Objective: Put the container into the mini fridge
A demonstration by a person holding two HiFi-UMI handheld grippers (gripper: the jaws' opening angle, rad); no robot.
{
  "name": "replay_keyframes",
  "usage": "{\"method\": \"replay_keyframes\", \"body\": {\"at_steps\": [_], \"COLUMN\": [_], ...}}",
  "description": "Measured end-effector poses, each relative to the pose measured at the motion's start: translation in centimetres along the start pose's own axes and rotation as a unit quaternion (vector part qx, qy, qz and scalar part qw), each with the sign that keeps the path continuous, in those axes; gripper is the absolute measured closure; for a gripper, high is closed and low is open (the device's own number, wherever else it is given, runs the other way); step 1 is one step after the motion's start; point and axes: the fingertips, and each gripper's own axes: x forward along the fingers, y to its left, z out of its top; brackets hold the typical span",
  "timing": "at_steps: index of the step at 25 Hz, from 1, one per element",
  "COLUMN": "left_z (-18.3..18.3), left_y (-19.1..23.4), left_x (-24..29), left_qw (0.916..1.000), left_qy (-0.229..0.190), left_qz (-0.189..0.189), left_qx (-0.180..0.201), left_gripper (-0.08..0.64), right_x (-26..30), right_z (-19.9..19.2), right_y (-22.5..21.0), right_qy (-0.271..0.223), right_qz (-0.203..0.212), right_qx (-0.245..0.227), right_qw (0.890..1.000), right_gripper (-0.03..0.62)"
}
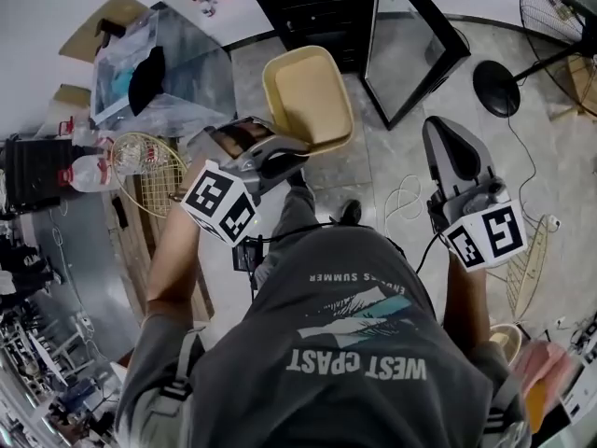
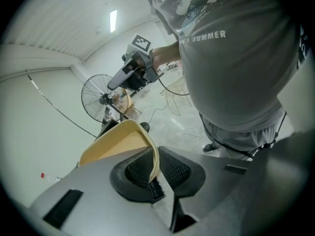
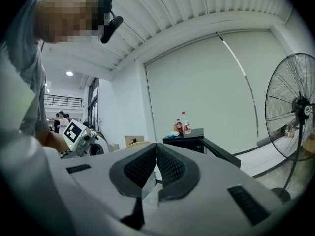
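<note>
A tan, shallow plastic container (image 1: 308, 96) hangs in front of me, held by its rim in my left gripper (image 1: 287, 154). In the left gripper view the thin rim (image 2: 153, 161) is pinched between the black ribbed pads, and the container's body (image 2: 115, 141) reaches away to the left. The black mini fridge (image 1: 317, 7) stands ahead on the floor, its glass door (image 1: 410, 45) swung open to the right. My right gripper (image 1: 440, 131) is held out to the right of the container, shut and empty. In its own view the right gripper (image 3: 157, 156) has its pads pressed together.
A standing fan (image 1: 560, 7) and its round base (image 1: 496, 89) are to the right of the fridge door. Bottles (image 3: 182, 124) stand on top of the fridge. A clear plastic bin (image 1: 159, 63) and a wire basket (image 1: 149, 166) sit at the left. Cables (image 1: 401, 199) lie on the floor.
</note>
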Motion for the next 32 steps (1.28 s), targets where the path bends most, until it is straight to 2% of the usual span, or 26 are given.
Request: {"method": "replay_keyframes", "body": {"at_steps": [9,18,26,32], "left_z": [-3.5,-9.6,-15.1,-17.4], "left_y": [3.5,6.6,9.1,10.1], "left_x": [1.5,0.6,-0.2,0.2], "left_qw": [0.9988,0.9961,0.9924,0.9907], "left_qy": [-0.035,-0.066,-0.093,-0.104], "left_qz": [-0.005,-0.015,-0.022,-0.025], "left_qx": [0.034,0.055,0.076,0.084], "left_gripper": [0.511,0.511,0.511,0.511], "right_x": [2.4,9.2,14.2,16.2], "right_z": [0.1,1.0,1.3,1.3], "right_y": [-0.9,1.0,2.3,3.4], "right_qy": [0.005,0.002,0.005,0.013], "right_qz": [-0.054,-0.087,-0.132,-0.149], "right_qx": [-0.004,-0.012,-0.019,-0.027], "right_qw": [0.999,0.996,0.991,0.988], "right_gripper": [0.563,0.563,0.563,0.563]}}
